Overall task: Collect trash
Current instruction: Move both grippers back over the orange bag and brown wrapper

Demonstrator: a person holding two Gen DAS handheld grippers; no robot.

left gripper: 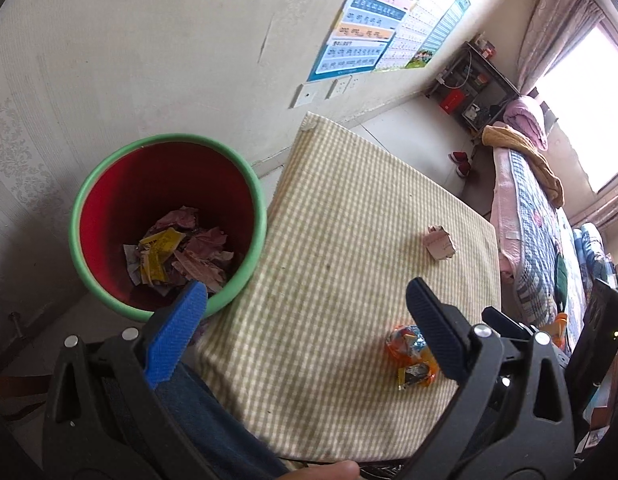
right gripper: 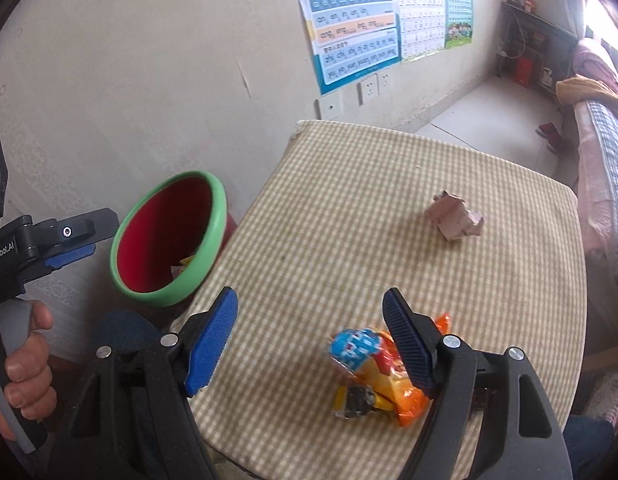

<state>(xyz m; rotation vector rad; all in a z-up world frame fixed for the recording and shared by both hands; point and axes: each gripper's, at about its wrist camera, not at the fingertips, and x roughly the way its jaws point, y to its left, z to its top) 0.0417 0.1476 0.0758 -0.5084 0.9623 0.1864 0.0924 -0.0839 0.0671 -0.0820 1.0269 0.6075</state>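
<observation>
Currently both jaws are wide apart, nothing held in either. Right hand-held gripper (right gripper: pixel 309 336) hovers low over the near part of the table (right gripper: pixel 349 220), which has a beige checked cover. Crumpled snack wrappers (right gripper: pixel 373 376), orange, blue and yellow with a dark piece, lie on the cover just below and between its fingertips, nearer the right-side finger (right gripper: pixel 407 344), which overlaps their orange edge in view; contact cannot be told.

Left hand-held gripper (left gripper: pixel 307 312) sits at the table's near left corner. In its own view the blue finger (left gripper: pixel 177 332) overlaps the near rim of the bin (left gripper: pixel 169 140), and the same wrappers (left gripper: pixel 409 352) sit partly behind the other finger. From the right wrist view the left hand-held gripper is off to the left, beside the bin and apart from the wrappers.

Further out on the table, well apart from both tools, lies a crumpled pink paper scrap (right gripper: pixel 455 218), toward the far right edge.

Bin stands beside the table's left edge, against the wall: red inside, green rim, with pink and yellow scraps (left gripper: pixel 181 256) at the bottom.

Beyond: posters (right gripper: pixel 361 20) on the wall, bed (right gripper: pixel 605 152) at far right.
</observation>
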